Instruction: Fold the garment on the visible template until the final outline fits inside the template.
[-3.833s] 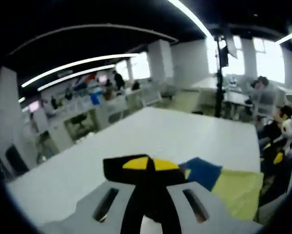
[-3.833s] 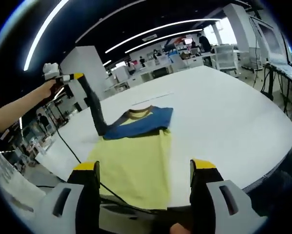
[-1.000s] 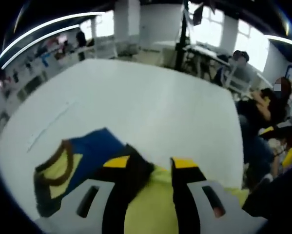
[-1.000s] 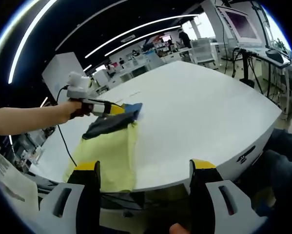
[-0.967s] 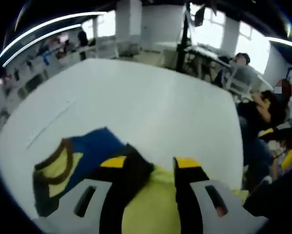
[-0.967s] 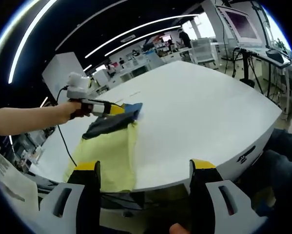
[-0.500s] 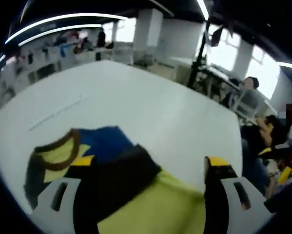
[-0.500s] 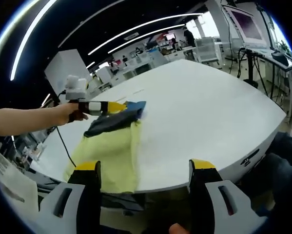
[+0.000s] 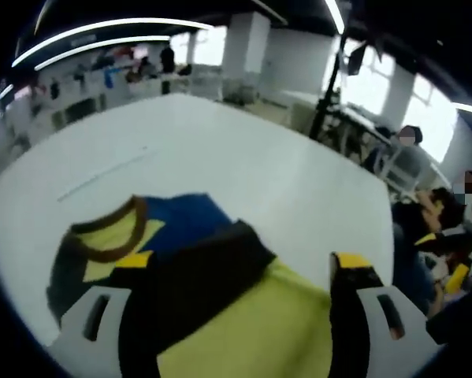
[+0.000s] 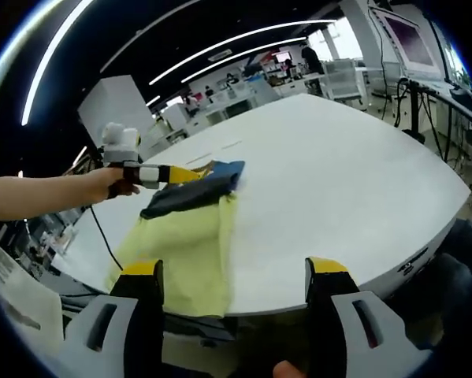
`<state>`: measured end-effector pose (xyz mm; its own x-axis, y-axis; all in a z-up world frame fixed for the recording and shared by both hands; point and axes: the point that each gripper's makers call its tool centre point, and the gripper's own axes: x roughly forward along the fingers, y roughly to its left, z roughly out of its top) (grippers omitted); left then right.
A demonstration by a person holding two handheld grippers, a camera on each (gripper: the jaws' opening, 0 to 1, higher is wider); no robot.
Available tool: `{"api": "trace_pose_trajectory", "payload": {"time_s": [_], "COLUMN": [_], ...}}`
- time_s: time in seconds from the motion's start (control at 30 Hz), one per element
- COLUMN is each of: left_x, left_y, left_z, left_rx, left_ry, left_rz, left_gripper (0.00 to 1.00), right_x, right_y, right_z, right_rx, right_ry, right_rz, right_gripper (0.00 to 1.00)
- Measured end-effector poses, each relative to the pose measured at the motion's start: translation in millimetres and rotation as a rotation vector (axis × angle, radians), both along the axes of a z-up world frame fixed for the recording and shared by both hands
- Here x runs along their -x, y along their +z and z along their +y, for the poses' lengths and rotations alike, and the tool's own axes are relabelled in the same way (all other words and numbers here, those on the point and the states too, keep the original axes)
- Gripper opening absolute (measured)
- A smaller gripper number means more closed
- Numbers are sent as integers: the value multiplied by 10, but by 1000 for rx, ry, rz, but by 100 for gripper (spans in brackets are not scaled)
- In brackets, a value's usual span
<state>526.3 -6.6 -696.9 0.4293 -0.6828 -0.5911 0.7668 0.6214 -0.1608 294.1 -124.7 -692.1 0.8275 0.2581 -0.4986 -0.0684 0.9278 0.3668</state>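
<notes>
1. Since the earlier frames, the left gripper [image 10: 190, 175] has been spreading its fingers wide over the garment [image 10: 190, 236], letting go of the dark sleeve it was carrying across.
2. Lying on the white surface [image 10: 338, 189], the garment is reaching from the near edge, where the yellow body is, toward the blue shoulder and brown collar [image 9: 109, 240] farther in; its long axis is running near to far.
3. In the left gripper view, the dark sleeve [image 9: 208, 272] is sitting folded over the yellow body, between the open fingers [image 9: 354, 272] and just ahead of them, so this hand looks nearer by far to the next fold.
4. At the near side, the right gripper [image 10: 229, 272] is hanging back off the surface edge with its fingers spread and holding nothing, the yellow hem lying just beyond its left finger.
5. A faint line on the surface beyond the collar may be the template [image 9: 102, 175]; I cannot tell its full outline.
</notes>
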Motion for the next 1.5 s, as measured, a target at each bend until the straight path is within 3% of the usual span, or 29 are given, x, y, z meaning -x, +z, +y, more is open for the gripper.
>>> {"api": "trace_pose_trajectory", "payload": {"time_s": [0.7,1.17,1.5], "left_x": [42,219,473], "left_y": [179,237,165], "left_z": [591,1050,1415], "left_rx": [12,29,48], "left_ry": [95,182,277], "left_rz": [-29,-36,-7], "left_gripper": [85,84,83], "right_x": [-137,-220,-290], "right_y": [11,-3,-15], "right_z": [63,112,178], "right_rx": [6,4,4], "right_ry": [54,92,126], "right_rz": [-10,-13,-11], "right_gripper": [73,73,73]}}
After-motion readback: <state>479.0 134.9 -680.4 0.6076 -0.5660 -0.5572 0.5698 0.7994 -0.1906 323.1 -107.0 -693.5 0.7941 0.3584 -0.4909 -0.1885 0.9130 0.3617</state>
